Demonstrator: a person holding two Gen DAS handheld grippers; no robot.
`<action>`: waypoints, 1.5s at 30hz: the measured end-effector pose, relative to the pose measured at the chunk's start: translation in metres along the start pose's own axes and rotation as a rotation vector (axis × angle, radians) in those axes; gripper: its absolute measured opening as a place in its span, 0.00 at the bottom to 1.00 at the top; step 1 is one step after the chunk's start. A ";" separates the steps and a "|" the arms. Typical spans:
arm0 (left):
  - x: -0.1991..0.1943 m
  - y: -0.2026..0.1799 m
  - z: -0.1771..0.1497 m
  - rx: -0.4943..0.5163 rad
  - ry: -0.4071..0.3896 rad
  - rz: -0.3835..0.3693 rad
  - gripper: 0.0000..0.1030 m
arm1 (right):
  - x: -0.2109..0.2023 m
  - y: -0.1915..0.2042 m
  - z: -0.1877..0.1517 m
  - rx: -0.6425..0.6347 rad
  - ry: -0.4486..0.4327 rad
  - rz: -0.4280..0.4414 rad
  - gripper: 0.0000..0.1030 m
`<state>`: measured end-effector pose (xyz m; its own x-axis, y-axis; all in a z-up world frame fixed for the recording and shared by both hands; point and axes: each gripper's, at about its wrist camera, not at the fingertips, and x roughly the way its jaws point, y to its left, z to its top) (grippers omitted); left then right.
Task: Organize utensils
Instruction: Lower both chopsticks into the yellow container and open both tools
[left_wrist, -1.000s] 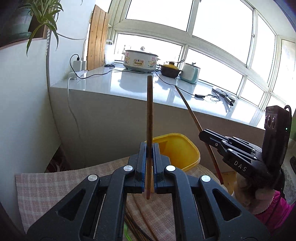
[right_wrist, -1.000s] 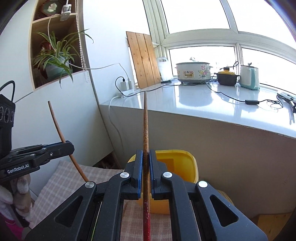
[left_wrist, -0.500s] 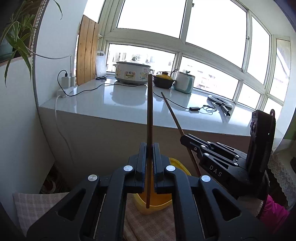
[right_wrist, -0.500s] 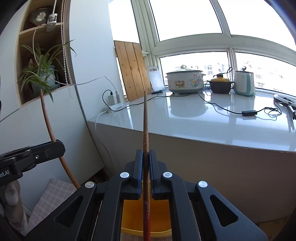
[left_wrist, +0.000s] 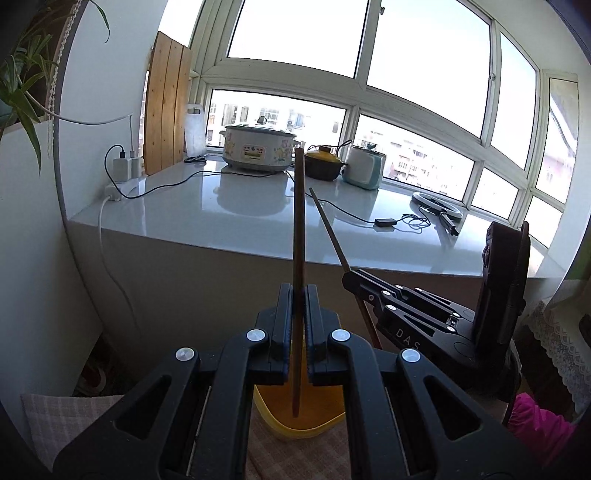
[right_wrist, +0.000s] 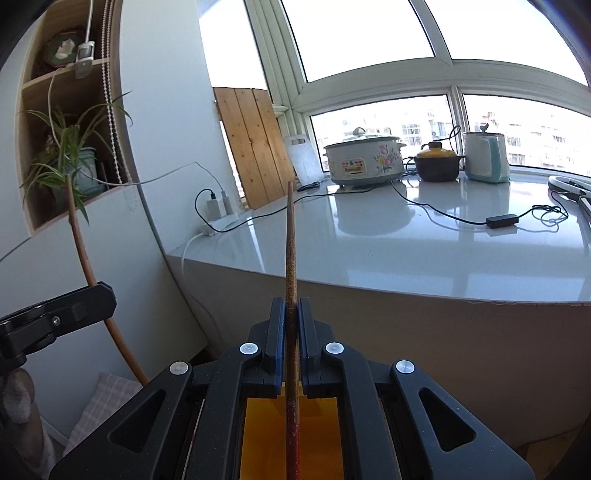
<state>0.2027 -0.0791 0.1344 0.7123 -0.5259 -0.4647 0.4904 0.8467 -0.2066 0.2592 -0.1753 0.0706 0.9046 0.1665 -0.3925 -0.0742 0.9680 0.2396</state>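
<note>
A thin brown wooden chopstick (left_wrist: 298, 236) is clamped upright in the left gripper (left_wrist: 297, 317). A second brown chopstick (right_wrist: 291, 280) is gripped likewise by the right gripper (right_wrist: 291, 325), above a yellow plastic bin (left_wrist: 295, 421).

Yellow bin (left_wrist: 295, 421), brown chopsticks (left_wrist: 298, 221)

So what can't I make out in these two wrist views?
- Yellow container, left wrist view: the left tongs cover most of it; contents unseen.
- Same container, right wrist view: only a strip shows between the right tongs.
- Right chopstick: lower end cut off by the bottom edge.
- Left chopstick: whether its tip is inside the container or only in front of it.
- Checked cloth: mostly behind the tongs.
</note>
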 end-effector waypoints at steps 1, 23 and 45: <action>0.003 0.000 -0.002 -0.004 0.009 -0.001 0.03 | 0.002 0.000 -0.001 0.004 0.003 0.005 0.05; 0.011 0.008 -0.032 -0.043 0.063 0.011 0.03 | 0.018 -0.001 -0.037 -0.059 0.034 -0.026 0.05; -0.033 -0.002 -0.077 -0.044 0.047 0.051 0.37 | -0.043 0.010 -0.053 -0.075 0.166 -0.042 0.06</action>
<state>0.1396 -0.0578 0.0840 0.7108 -0.4784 -0.5156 0.4306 0.8756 -0.2188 0.1970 -0.1623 0.0426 0.8262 0.1487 -0.5434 -0.0750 0.9850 0.1555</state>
